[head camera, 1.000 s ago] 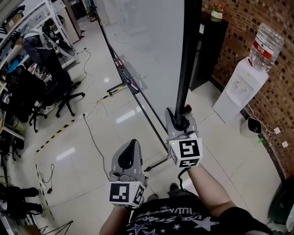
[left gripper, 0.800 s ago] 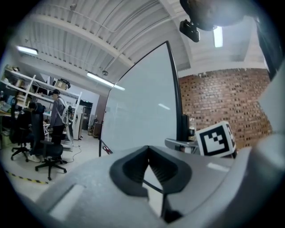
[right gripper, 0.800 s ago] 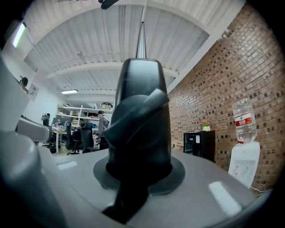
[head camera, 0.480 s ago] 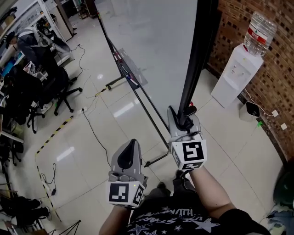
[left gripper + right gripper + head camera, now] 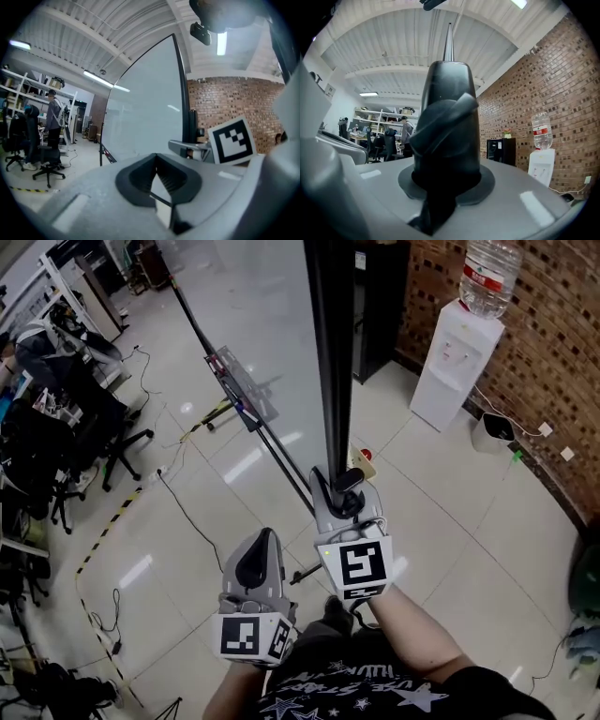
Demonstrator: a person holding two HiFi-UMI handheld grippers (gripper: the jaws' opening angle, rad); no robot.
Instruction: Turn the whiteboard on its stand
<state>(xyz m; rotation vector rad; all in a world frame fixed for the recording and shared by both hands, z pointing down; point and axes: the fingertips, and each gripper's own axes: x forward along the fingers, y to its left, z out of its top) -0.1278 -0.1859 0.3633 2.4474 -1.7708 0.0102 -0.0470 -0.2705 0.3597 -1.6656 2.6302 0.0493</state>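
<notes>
Holding the black side frame [image 5: 330, 362] of the whiteboard [image 5: 253, 315] in the narrow-set jaws of the right gripper [image 5: 339, 491], straight ahead at 12 o'clock, with the board's glossy face running off toward 11. Keeping the left gripper [image 5: 262, 542] idle at 7 o'clock, pinched together on nothing.

To do the swing well: keep the clamp square on the frame, push steadily along the board's own arc rather than yanking, and step along with the edge. Mind the stand's thin lower bars [image 5: 281, 460] and the floor cable [image 5: 187, 512] near the feet. Perhaps bring in the left gripper as a brace against wobble.

Same grip as a second earlier, yet with the frame edge upright now instead of leaning toward 1 o'clock, and shifted leftward. Water dispenser [image 5: 450, 371] drawn in from 2 o'clock toward 1, with more of the black cabinet [image 5: 380, 296] on show.
</notes>
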